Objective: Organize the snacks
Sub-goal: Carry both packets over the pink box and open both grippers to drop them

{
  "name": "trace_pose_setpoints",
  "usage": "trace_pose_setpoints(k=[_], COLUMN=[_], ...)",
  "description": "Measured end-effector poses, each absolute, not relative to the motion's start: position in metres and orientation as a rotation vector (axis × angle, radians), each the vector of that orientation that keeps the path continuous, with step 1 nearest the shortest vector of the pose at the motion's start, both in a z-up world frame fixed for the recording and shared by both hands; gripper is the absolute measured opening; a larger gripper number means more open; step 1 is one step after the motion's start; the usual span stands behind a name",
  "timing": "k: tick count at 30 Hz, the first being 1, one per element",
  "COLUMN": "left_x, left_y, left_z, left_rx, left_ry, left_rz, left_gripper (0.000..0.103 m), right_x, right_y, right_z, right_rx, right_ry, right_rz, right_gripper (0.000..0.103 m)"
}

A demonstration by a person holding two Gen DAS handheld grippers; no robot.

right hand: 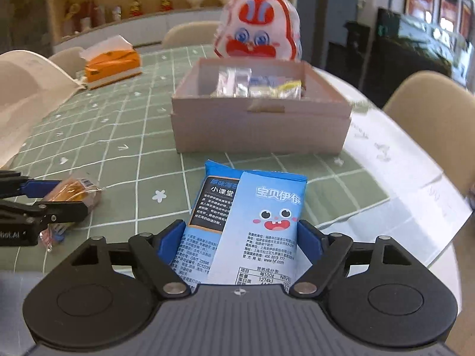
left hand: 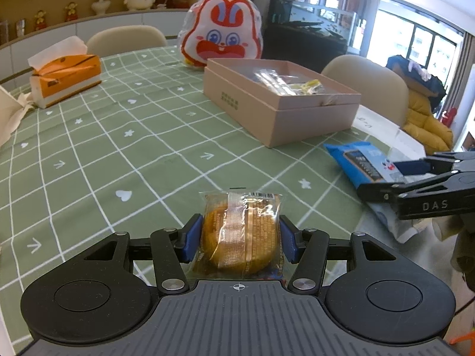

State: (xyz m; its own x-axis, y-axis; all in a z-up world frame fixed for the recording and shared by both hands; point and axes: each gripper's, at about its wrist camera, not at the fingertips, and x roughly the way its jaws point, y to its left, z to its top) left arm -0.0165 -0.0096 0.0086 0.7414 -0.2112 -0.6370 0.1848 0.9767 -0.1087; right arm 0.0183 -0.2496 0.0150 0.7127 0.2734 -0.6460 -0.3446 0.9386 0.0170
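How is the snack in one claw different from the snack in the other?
The left gripper grips a round golden cake in clear wrap; the right gripper grips a flat blue packet, opaque, printed with a cartoon face. The packet is longer than the cake. Both are sealed and clamped between blue pads.

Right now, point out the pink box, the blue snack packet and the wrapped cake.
pink box (right hand: 261,136), right wrist view, front wall.
blue snack packet (right hand: 267,207), right wrist view, cartoon face panel.
wrapped cake (left hand: 240,237), left wrist view, middle of wrapper.

Green white-grid tablecloth (left hand: 118,148); pink box (left hand: 279,112); blue packet (right hand: 252,225); orange tissue pack (left hand: 66,78).
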Motion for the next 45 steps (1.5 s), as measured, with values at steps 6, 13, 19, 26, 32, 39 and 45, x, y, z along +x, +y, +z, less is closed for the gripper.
trace_pose_setpoints(k=[6, 13, 19, 26, 32, 39, 45], left_x=[-0.016, 0.069, 0.208, 0.208, 0.166, 0.101, 0.049], left_y=[-0.040, -0.055, -0.071, -0.041, -0.008, 0.005, 0.010], left_z=[0.047, 0.116, 0.080, 0.064, 0.078, 0.066, 0.055], left_rx=[0.007, -0.174, -0.286, -0.324, -0.338, -0.316, -0.260], left_ry=[0.627, 0.438, 0.664, 0.593, 0.492, 0.550, 0.611], left_rz=[-0.253, -0.314, -0.366, -0.311, -0.252, -0.228, -0.207], left_gripper=[0.059, 0.060, 0.060, 0.059, 0.059, 0.059, 0.059], right_x=[0.021, 0.094, 0.163, 0.224, 0.268, 0.244, 0.218], right_y=[-0.288, -0.307, -0.311, -0.278, -0.236, -0.254, -0.255], right_z=[0.072, 0.152, 0.145, 0.100, 0.045, 0.069, 0.090], right_rx=[-0.032, -0.011, 0.035, 0.062, 0.060, 0.205, 0.185], right_ry=[0.523, 0.340, 0.413, 0.609, 0.845, 0.724, 0.648], right_rz=[0.378, 0.388, 0.353, 0.437, 0.378, 0.430, 0.362], right_gripper=[0.081, 0.081, 0.081, 0.082, 0.084, 0.090, 0.091])
